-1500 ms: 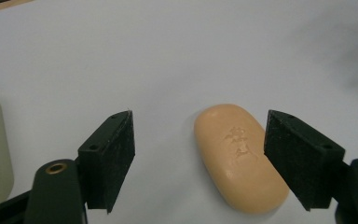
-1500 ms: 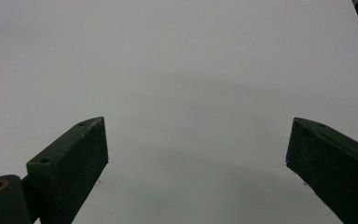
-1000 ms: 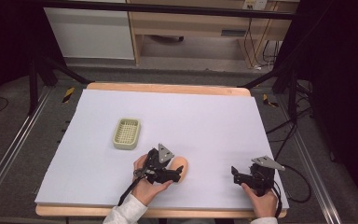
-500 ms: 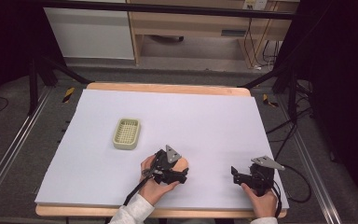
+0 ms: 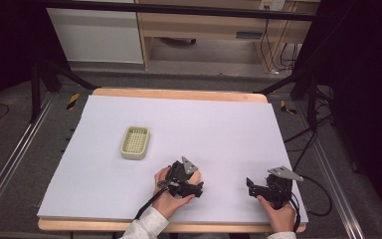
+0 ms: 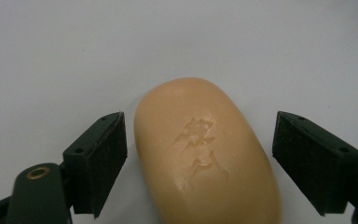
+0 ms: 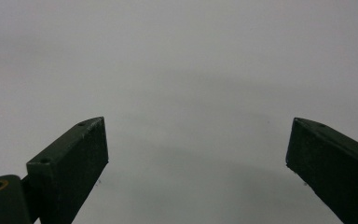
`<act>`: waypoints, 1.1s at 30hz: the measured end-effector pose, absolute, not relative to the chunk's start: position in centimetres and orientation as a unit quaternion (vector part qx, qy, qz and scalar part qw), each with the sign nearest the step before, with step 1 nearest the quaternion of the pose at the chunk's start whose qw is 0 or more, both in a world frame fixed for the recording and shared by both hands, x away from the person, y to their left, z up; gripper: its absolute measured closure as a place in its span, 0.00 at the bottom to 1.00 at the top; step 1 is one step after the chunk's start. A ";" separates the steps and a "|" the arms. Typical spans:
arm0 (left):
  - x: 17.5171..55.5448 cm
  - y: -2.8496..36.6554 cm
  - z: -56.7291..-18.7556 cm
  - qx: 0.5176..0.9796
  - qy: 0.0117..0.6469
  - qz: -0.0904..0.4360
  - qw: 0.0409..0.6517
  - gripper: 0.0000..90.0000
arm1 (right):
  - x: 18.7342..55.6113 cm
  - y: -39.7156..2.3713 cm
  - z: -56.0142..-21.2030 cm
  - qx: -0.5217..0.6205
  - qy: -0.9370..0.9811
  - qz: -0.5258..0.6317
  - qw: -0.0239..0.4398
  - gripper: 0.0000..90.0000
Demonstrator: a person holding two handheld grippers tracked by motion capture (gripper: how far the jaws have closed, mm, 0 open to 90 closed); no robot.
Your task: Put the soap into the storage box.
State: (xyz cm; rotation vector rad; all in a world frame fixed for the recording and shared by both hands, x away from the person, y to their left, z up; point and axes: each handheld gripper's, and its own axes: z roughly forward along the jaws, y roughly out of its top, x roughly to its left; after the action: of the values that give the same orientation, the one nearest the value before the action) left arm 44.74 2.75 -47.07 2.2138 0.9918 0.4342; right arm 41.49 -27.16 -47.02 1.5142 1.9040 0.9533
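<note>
Overhead forward-down; two close gripper-mounted views

We're seeing two characters stamped into the soap (image 6: 207, 156), but we're not managing to read them.

Right gripper (image 7: 198, 163) – 2 black jaws apart over white table (image 7: 186, 70).

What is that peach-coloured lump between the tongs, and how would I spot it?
On the white sheet covering the table, look near the front edge, right of the ribbed soap dish. There, between the open left tongs, lies the soap bar: a smooth, rounded peach oval with characters pressed into its top.
</note>
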 end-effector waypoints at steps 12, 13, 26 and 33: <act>44.8 2.6 -47.5 0.848 0.389 0.160 0.323 0.24 | 41.5 -27.1 -47.1 0.558 0.706 0.350 0.262 0.07; 44.8 2.6 -47.4 0.848 0.390 0.160 0.322 0.24 | 41.5 -27.1 -47.1 0.559 0.705 0.349 0.262 0.07; 45.0 3.1 -47.4 0.854 0.390 0.143 0.313 0.31 | 41.5 -27.1 -47.1 0.559 0.706 0.349 0.260 0.07; 45.1 3.1 -47.4 0.854 0.391 0.144 0.314 0.31 | 41.5 -27.1 -47.1 0.558 0.706 0.349 0.260 0.07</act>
State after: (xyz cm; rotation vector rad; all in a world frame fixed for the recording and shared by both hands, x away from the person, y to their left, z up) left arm 45.08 3.06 -47.41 2.2506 1.0297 0.3784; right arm 41.54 -27.10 -47.08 1.5125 1.9139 0.9449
